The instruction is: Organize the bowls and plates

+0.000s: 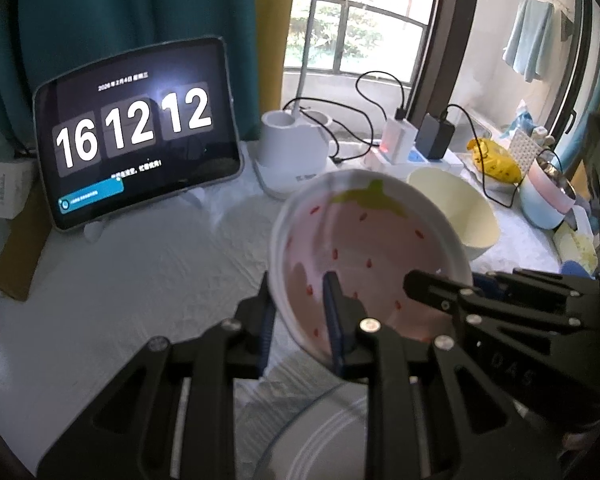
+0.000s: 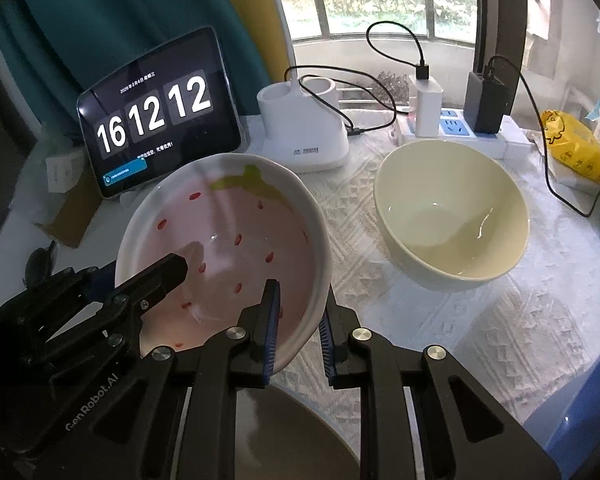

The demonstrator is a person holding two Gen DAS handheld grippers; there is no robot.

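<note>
Far on the left a tablet (image 1: 136,132) stood on the white table cloth (image 1: 140,280) and had no part in the job

Next came the left gripper (image 1: 300,312). Its jaws were closed on the left edge of the strawberry bowl (image 1: 364,248), with one blue pad inside the bowl and one outside

The strawberry bowl was in the middle, held up between the two grippers and tipped a little. It looked to be off the cloth. The green leaf end of the strawberry pointed away, to the window, and the pointed end came back to the grippers, so the bowl's long way ran front to back

Low under it lay a plate (image 1: 324,436), partly hidden

The right gripper (image 2: 298,320) had its jaws pinched on the right edge of the same bowl, again one pad in and one pad out

To the right of all that sat the cream bowl (image 2: 452,216), standing on the cloth, empty and well apart from the strawberry bowl

I think the next move hung on this: the cream bowl lay on the right gripper's side, so the right hand was the nearer one. Both hands would need to go that way together and keep the bowl level
</note>
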